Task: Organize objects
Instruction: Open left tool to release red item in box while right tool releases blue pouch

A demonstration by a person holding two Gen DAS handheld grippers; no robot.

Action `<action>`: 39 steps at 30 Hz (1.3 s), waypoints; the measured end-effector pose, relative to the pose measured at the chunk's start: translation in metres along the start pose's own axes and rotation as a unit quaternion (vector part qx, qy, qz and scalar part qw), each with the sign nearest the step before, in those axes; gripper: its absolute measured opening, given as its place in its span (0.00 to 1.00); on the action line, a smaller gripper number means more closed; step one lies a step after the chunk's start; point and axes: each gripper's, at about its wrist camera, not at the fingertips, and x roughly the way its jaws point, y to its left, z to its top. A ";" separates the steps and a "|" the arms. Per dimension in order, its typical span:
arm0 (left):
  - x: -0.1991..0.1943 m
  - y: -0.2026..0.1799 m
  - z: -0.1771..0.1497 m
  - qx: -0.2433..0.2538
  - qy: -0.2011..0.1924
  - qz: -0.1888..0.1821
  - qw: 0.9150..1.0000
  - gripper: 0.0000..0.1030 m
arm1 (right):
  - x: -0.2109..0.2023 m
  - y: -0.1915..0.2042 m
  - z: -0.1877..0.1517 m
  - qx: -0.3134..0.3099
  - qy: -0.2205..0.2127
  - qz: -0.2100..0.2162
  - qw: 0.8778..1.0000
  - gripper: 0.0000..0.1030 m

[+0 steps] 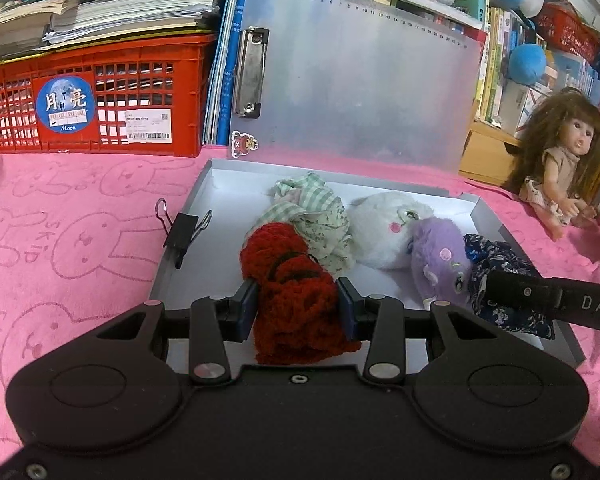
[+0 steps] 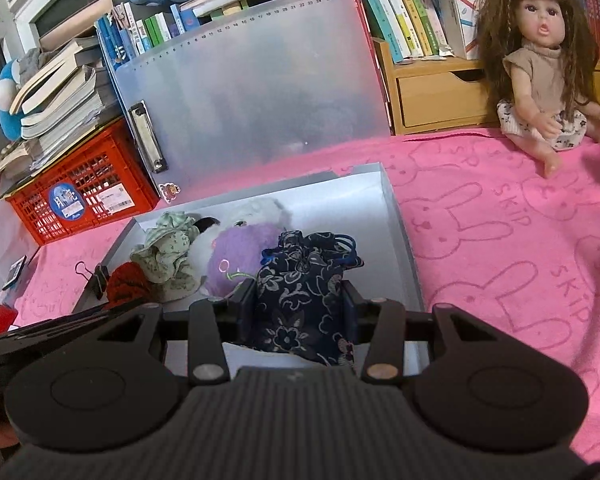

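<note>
While the left tool [image 1: 296,310] is clenched on the red knitted piece [image 1: 288,280] and the right tool [image 2: 300,312] on the dark floral pouch [image 2: 304,296], both inside the open box [image 1: 196,216], release each gently, flat, beside the plush toys [image 1: 412,236].

Black claw [image 1: 298,310], blue pads [image 1: 247,312], silver rivets.

A round blue sticker [image 1: 65,105] on the red crate [image 1: 100,96] reads "月亮" with "Moon" beneath. The pink towel [image 1: 60,240] carries "SKIP" beside its rabbit outlines (clearest in the right wrist view). The translucent lid [image 1: 360,92] has a ruler scale of numbers running to 25. The right gripper arm [image 1: 556,300] shows the letters "DAS".
</note>
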 end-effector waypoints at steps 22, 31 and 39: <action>0.002 -0.004 -0.005 0.014 -0.004 0.005 1.000 0.40 | 0.007 0.002 -0.013 -0.013 0.011 -0.010 1.000 0.47; -0.018 -0.007 -0.006 0.027 -0.007 0.001 1.000 0.63 | -0.013 0.006 -0.010 -0.043 -0.010 -0.001 0.999 0.82; -0.054 -0.009 -0.009 0.042 -0.028 -0.020 0.999 0.76 | -0.040 0.006 -0.015 -0.059 -0.032 0.010 0.998 0.91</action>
